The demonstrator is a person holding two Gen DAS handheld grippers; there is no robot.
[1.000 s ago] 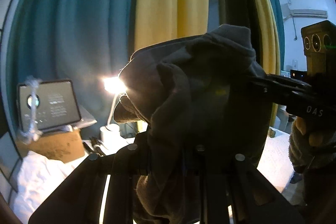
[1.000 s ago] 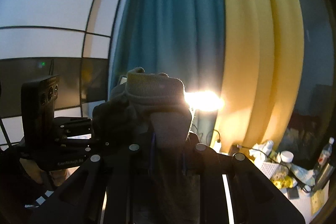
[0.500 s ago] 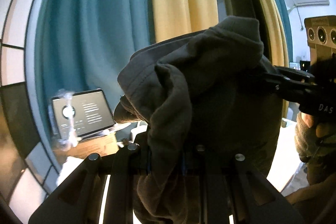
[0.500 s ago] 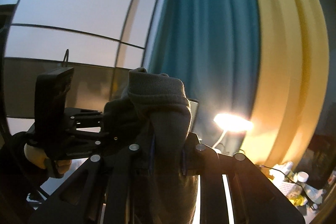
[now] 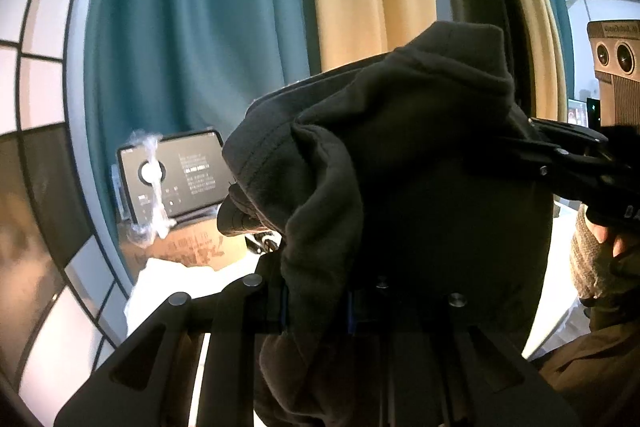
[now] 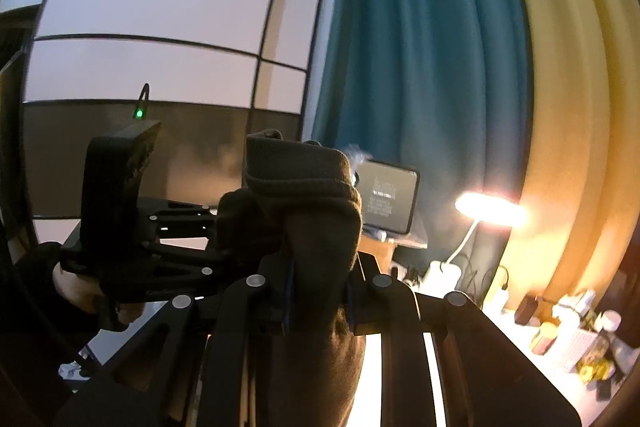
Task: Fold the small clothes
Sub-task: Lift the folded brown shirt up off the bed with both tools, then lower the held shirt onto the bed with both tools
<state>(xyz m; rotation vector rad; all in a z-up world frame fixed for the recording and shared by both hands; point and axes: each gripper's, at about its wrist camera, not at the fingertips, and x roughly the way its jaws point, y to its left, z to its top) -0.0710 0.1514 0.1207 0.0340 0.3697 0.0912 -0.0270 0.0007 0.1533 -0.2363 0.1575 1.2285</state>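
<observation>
A dark grey fleece garment hangs bunched in the air, held by both grippers. My left gripper is shut on a fold of it, and the cloth fills the middle of the left wrist view. My right gripper is shut on its ribbed cuff or hem, which sticks up between the fingers. The right gripper shows at the right edge of the left wrist view; the left gripper shows at the left of the right wrist view. The two grippers are close together and raised.
Teal and yellow curtains hang behind. A tablet stands on a cardboard box over white bedding. A lit desk lamp and cluttered shelf items are at the right. A panelled wall is at the left.
Both grippers have swung left and tilted up with the garment: the tablet and lamp have drifted right in the views. The grips have not changed.
</observation>
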